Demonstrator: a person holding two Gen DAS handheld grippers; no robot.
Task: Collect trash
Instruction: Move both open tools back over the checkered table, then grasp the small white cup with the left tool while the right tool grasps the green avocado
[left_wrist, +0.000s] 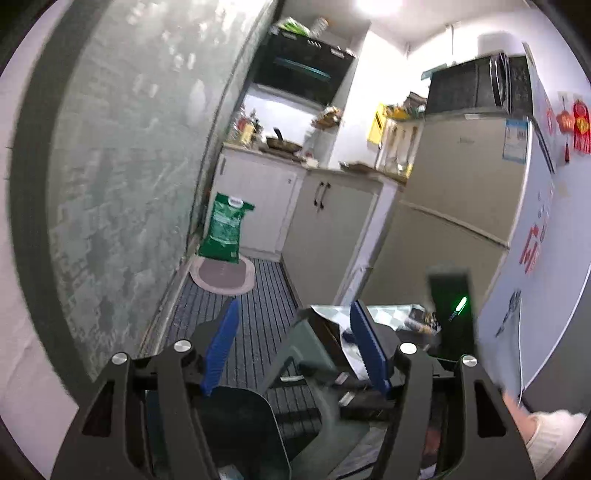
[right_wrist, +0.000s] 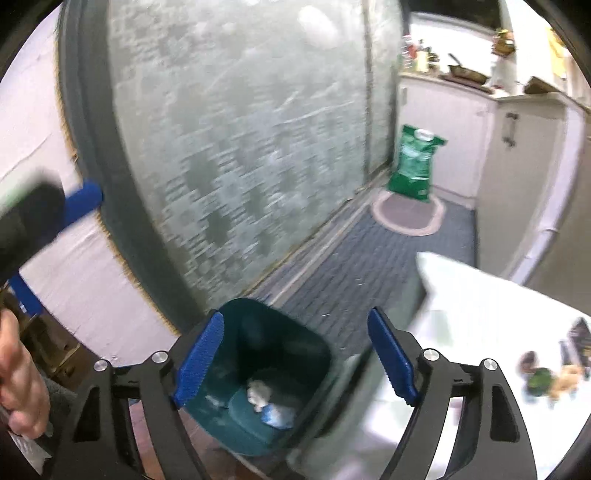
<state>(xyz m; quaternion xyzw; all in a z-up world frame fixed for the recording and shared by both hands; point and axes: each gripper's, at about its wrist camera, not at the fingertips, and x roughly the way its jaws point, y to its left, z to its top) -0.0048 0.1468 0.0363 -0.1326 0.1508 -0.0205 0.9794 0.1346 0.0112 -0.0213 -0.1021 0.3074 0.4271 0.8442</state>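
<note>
In the right wrist view a dark teal bin stands on the floor beside a white table. At its bottom lie a crumpled white paper and a blue-and-white wrapper. My right gripper hangs open right above the bin's mouth, with nothing between its blue pads. My left gripper is also open and empty, pointing down the kitchen aisle. One of its blue fingers shows at the left edge of the right wrist view, with a person's hand below it.
Small blurred items lie on the table's right part. A grey-green stool stands by the table. A frosted glass wall runs along the left. Farther off are a green sack, an oval mat, cabinets and a fridge.
</note>
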